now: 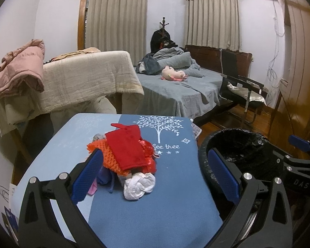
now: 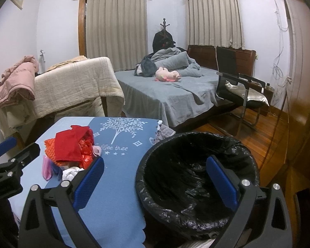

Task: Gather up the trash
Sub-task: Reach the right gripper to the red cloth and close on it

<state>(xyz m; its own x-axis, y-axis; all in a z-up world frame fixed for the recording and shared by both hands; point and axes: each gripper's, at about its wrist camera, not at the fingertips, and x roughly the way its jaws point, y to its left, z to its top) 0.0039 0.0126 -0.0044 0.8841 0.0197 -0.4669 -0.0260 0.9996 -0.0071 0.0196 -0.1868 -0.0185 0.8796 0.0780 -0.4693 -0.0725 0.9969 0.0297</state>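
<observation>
1. Both views are lit by soft indoor light with a slightly cool, violet tint on the walls; the lamp itself is not in view.
2. The curtains [image 1: 116,18] are closed and look evenly lit.
3. Shadows are weak and diffuse; the inside of the black bin [image 2: 196,169] stays very dark, with small shine on its plastic liner.
4. The wooden floor [image 2: 258,136] at the right shows a warm glare.
5. The fisheye lens bends straight lines strongly near the edges, and the corners are black.
6. The picture is a little soft and grainy, with no clear motion blur.

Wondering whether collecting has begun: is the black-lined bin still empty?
Looks empty: inside the bin the right wrist view shows only crumpled black liner, while the trash pile sits on the table; the very bottom is hidden.
</observation>
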